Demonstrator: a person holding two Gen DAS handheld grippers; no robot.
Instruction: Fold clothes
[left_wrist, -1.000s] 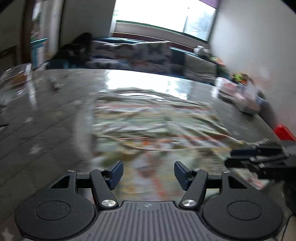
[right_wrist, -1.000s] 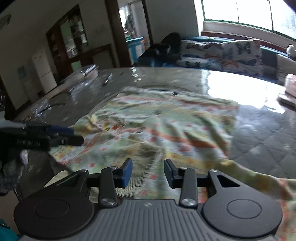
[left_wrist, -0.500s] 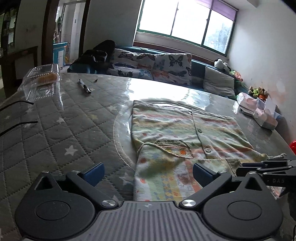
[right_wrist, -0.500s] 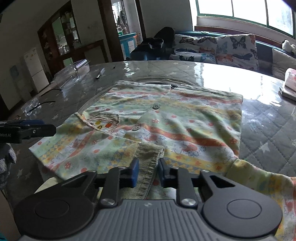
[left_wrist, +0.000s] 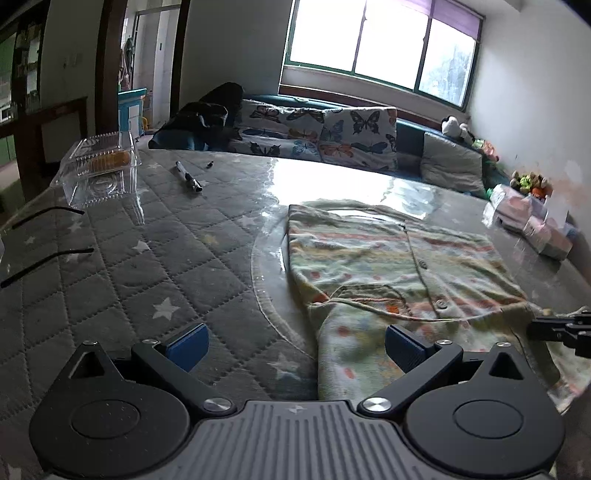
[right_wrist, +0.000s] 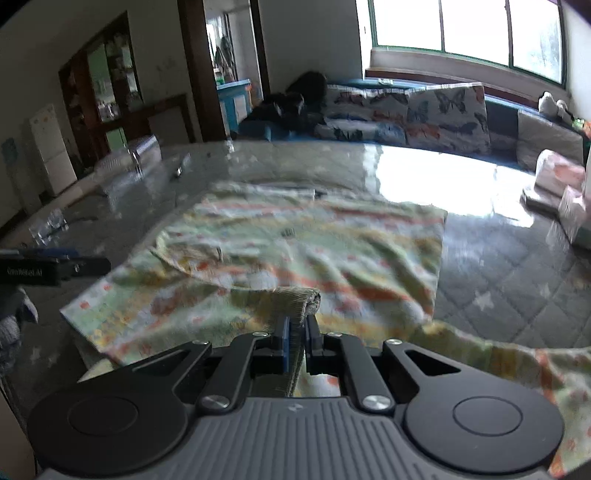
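A pale, patterned button-front garment (left_wrist: 391, 266) lies spread flat on a quilted grey table (left_wrist: 147, 258) under a glossy clear cover, toward the table's right side, with its near hem reaching the near edge. The left tongs (left_wrist: 295, 341) hover low at the near edge with their blue pads spread as wide as they go, gripping nothing; the garment's folded-in near corner lies under the right-hand pad. The right tongs (right_wrist: 297, 330) are clamped tight on a ribbed cuff (right_wrist: 295, 295) of the garment at the near edge, the cloth bunched up between the pads; this view is blurred. A sleeve (right_wrist: 517, 354) trails off toward the near right corner. Toward the table's far left corner sit a clear plastic clamshell box (left_wrist: 101, 170) and a pen (left_wrist: 188, 177). Tissue packs (left_wrist: 532, 225) rest along the right edge. A sofa with butterfly cushions (left_wrist: 332, 129) runs behind the far edge, below a bright window (left_wrist: 380, 40).
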